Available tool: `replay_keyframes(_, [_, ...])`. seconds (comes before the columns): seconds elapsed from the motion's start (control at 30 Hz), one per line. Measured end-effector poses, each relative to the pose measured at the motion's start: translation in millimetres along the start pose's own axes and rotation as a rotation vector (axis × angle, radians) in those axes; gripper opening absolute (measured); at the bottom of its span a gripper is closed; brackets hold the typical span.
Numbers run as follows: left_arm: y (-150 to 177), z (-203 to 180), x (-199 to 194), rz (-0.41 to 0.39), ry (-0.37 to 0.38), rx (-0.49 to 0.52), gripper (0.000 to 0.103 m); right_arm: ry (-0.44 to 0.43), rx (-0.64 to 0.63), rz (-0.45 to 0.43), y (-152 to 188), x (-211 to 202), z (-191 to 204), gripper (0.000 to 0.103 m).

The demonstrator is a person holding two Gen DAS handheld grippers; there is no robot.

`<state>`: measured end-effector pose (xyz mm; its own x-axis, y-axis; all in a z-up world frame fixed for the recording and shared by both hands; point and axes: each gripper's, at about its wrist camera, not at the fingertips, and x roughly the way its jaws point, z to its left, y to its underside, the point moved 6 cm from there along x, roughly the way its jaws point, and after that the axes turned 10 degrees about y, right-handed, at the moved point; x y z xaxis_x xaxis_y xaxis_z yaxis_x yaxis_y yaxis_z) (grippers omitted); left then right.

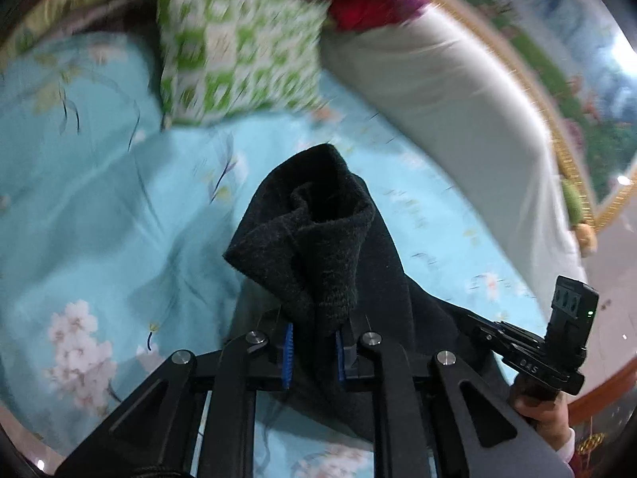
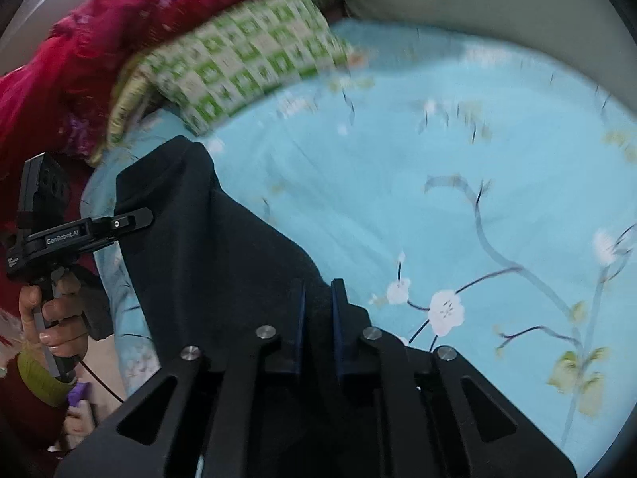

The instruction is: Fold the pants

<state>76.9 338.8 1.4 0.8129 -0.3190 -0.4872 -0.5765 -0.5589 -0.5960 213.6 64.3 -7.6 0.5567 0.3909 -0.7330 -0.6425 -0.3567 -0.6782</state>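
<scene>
With pants (image 1: 342,239) clamped in left gripper (image 1: 314,352) and right gripper (image 2: 318,310), held taut above bed (image 2: 398,167), ready to lay toward 12 o'clock.

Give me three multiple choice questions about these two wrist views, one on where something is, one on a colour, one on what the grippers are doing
1. Where does the green checked pillow lie?
A. on the floor
B. at the far side of the bed, beside the red quilt
C. on top of the pants

2. What colour is the bed sheet?
A. light blue with flowers
B. plain white
C. yellow stripes

3. What state are the two grippers in?
A. both open and free
B. only the left one holds cloth
C. each is shut on the pants

Answers: 1 B, the pillow rests at the far edge of the sheet with the quilt next to it. 2 A, white blossoms and branches show on blue. 3 C, the left gripper and the right gripper each have the black pants pinched between their fingers.
</scene>
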Motion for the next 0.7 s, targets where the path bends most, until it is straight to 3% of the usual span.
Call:
replay_keyframes(0.17, [-3.4,-8.2,-29.8,-0.074,0.082,0.032,0.014,0.148,-0.093,-0.17,-12.2,-48.9,11.8,0.01])
replay_keyframes(0.27, [-4.4,1.9,-22.3,-0.06,0.043,0.046,0.014,0.179,-0.077,-0.192,-17.1,-42.9,9.0,0.009])
replay_keyframes(0.57, [4.6,43.8,24.6,0.031,-0.119,0.101,0.016,0.25,-0.085,-0.098,-11.3,19.5,7.0,0.006])
replay_keyframes(0.7, [9.8,58.6,35.0,0.041,-0.154,0.106,0.025,0.287,-0.098,-0.067,0.8,40.0,1.2,0.006])
